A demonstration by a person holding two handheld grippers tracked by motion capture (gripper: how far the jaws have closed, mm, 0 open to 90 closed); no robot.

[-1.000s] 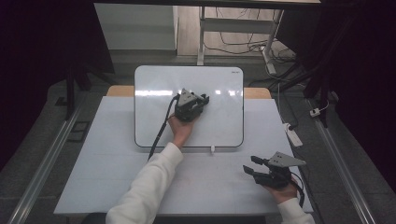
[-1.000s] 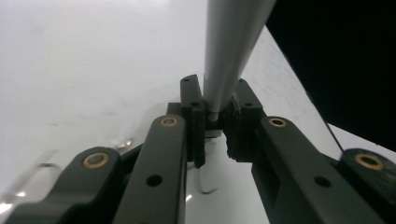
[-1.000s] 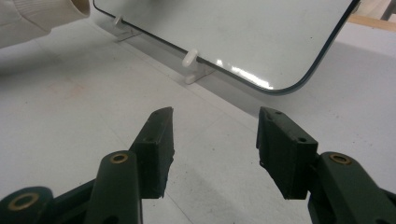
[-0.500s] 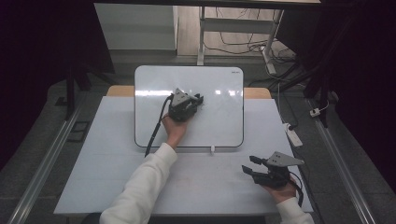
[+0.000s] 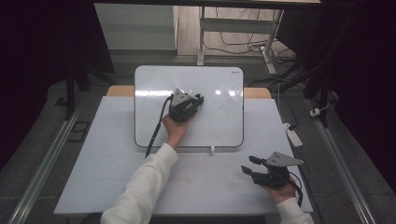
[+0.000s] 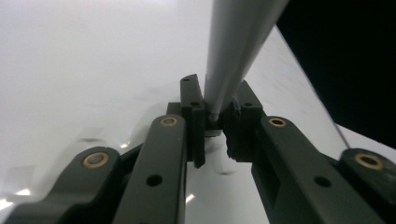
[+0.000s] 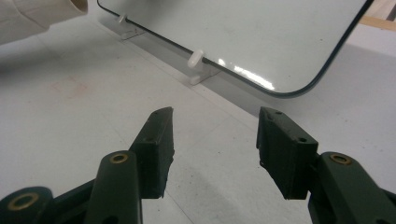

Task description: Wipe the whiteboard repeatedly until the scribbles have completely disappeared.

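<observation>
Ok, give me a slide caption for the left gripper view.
Left gripper clamps a grey marker above the glossy whiteboard.

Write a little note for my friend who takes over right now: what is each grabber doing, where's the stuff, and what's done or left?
Left gripper: shut on a grey marker, its tip end between the jaws, held over the middle of the whiteboard.
Right gripper: open, holding nothing, above the table near the board's lower right corner.
Whiteboard: propped on small white pegs at its near edge.
Done: marker gripped and brought to the board; whether any marks are on the board cannot be told.
Left: probably the work on the board, then putting the marker down.
</observation>
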